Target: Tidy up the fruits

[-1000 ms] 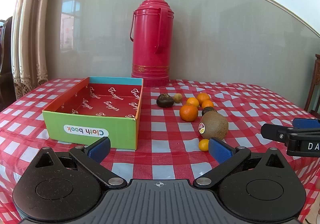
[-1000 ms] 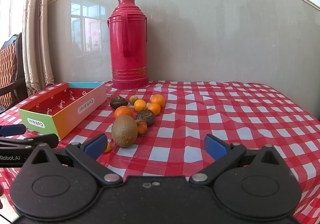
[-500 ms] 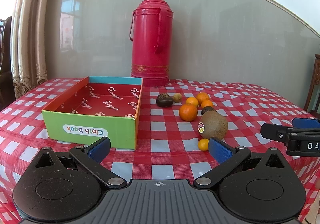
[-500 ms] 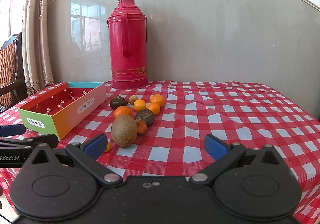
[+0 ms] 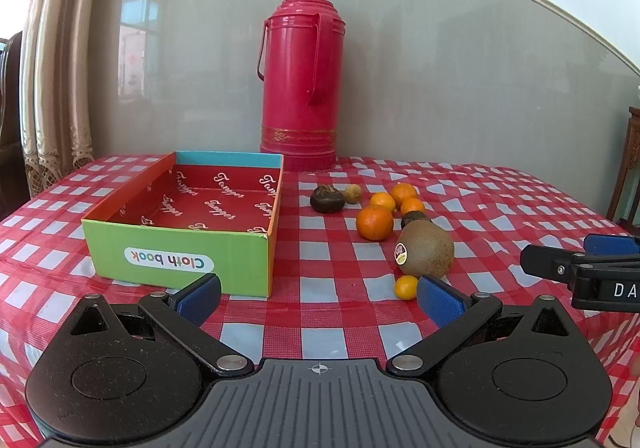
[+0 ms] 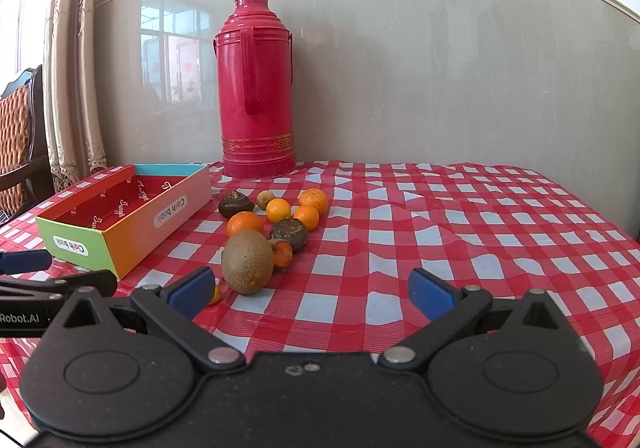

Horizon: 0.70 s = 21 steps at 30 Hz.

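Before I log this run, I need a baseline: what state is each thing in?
Left gripper: open, holding nothing.
Right gripper: open, holding nothing.
Box: open-topped, no fruit inside.
Kiwi: on the tablecloth, outside the box.
Thermos: upright, capped.

A tall red thermos flask (image 5: 302, 78) stands upright at the far edge of the table, against the grey wall (image 5: 460, 68). A red-and-white checked tablecloth (image 5: 500, 200) covers the table. Cream curtains (image 5: 60, 68) hang at the far left, with a chair (image 6: 20, 140) beside them.
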Each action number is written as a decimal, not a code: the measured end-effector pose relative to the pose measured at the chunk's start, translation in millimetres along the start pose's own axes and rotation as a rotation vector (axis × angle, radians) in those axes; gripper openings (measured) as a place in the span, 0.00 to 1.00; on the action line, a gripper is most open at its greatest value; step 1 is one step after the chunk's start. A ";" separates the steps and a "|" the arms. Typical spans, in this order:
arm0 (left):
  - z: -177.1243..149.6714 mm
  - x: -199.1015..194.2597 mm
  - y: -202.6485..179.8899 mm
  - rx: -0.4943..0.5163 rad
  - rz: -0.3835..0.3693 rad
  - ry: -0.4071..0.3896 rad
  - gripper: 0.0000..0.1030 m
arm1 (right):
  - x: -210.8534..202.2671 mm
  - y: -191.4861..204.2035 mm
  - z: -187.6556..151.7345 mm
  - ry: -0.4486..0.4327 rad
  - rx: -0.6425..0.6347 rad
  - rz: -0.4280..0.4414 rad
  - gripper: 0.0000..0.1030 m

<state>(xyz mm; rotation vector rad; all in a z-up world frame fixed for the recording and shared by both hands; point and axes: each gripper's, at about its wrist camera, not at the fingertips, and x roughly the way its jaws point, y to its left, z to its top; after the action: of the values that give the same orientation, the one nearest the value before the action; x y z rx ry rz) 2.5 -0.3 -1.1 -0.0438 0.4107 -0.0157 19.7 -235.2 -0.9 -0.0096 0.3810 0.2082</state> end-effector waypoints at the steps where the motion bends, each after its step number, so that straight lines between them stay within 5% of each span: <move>1: -0.1 -0.1 -0.2 0.000 0.001 0.000 1.00 | -0.3 0.0 -0.1 0.000 0.000 -0.001 0.95; 21: -0.7 1.4 -0.8 0.002 -0.004 0.003 1.00 | 0.2 0.1 -0.1 0.000 0.001 -0.001 0.95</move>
<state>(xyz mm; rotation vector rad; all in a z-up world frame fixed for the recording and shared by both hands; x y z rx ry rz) 3.6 -1.2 -2.3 -0.0425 0.4134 -0.0198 19.9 -235.0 -1.0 -0.0088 0.3810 0.2071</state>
